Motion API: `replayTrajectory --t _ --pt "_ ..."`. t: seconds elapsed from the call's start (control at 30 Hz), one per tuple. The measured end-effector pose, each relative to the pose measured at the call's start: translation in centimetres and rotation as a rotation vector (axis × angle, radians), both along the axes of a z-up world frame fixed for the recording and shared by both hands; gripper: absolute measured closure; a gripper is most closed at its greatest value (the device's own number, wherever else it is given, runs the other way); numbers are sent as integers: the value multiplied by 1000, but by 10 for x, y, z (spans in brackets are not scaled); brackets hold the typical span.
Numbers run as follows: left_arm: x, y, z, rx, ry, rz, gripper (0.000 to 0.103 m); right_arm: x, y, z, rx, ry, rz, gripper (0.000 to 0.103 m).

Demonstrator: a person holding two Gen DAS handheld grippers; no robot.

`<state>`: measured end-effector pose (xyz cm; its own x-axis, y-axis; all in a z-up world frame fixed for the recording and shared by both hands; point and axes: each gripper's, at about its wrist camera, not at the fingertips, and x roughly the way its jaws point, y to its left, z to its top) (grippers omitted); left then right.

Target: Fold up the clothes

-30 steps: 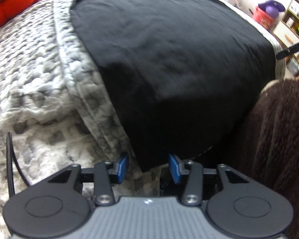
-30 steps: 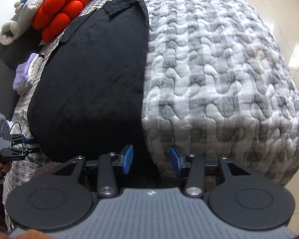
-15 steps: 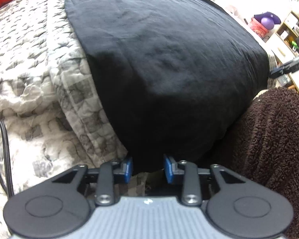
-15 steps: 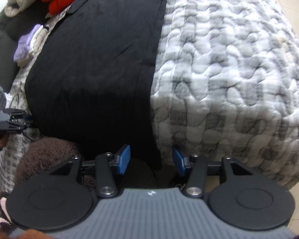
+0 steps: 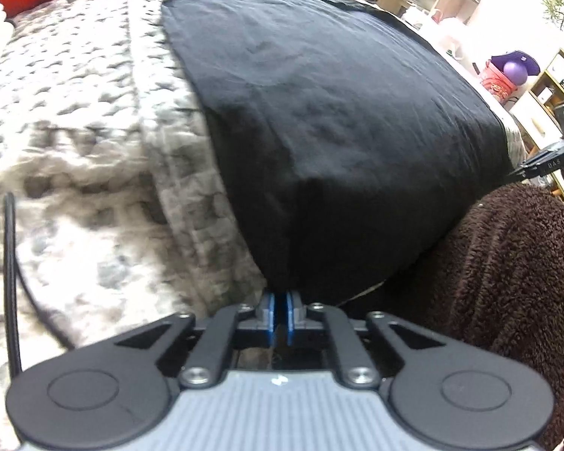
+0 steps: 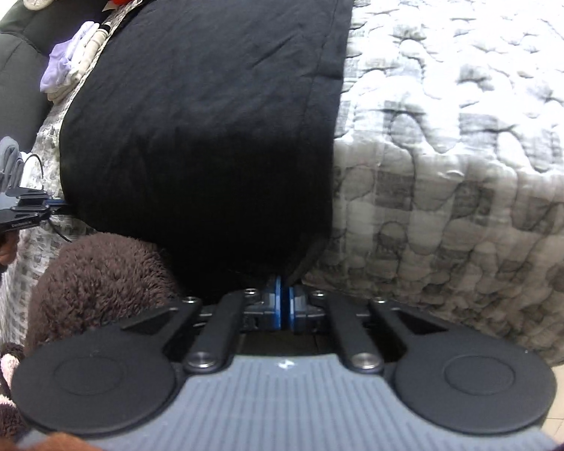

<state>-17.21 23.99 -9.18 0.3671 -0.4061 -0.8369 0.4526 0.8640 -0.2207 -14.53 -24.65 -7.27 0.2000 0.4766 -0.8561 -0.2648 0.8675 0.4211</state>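
I now have both claws pinched on the near hem of the black garment point(image 5: 338, 131), which lies spread flat over the grey quilted bedspread point(image 5: 75, 150) and fills the middle of both views. A second ago both sets of jaws stood apart with the hem between them; they have just been closing. In the left wrist view the left gripper point(image 5: 281, 310) has its blue pads pressed together on the bottom left corner of the cloth, low in the centre of the frame. In the right wrist view the right gripper point(image 6: 283, 302) is likewise clamped, its pads meeting on the bottom right corner where the fabric bunches into a small peak. A brown fleece blanket point(image 5: 507, 282) sits just beside the hem, between my two grips. I judge the grasp step is done: with both lower corners held, I can lift the hem and carry it toward the collar at the top of the frame for the first fold.
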Motion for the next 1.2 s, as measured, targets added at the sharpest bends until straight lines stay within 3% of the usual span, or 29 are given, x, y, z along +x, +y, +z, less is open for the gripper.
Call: replayTrajectory --t 0.1,0.13,0.33,0.4,0.47,0.57,0.7,0.93,1.0,1.1,1.2 --pt "6 1 1 -18 4 16 70 0 -3 1 1 -3 -16 98" --pt "9 -1 1 -25 4 17 66 0 -5 1 2 -4 -21 98" --pt "28 -11 -6 -11 42 -10 64 -4 -11 1 -12 -8 -28 98" --pt "33 -17 -12 -21 97 -28 67 -3 -10 2 -19 -10 -28 98" --pt "35 -25 -17 -18 145 -56 88 -3 -10 2 -20 -10 -33 98" --pt "32 -28 -15 -15 140 -66 96 -3 -6 3 -7 -14 -38 98" --pt "23 -11 -4 -129 108 -28 98 -7 -19 14 94 -35 -55 98" --pt "10 31 27 -521 21 87 100 -4 -35 37 316 -109 -115 98" --pt "11 39 34 -597 -10 130 101 2 -35 44 347 -133 -134 98" --pt "20 45 40 -658 -36 189 101 10 -34 54 380 -167 -171 98" --pt "31 35 38 -649 -32 226 101 21 -32 59 391 -193 -219 98"
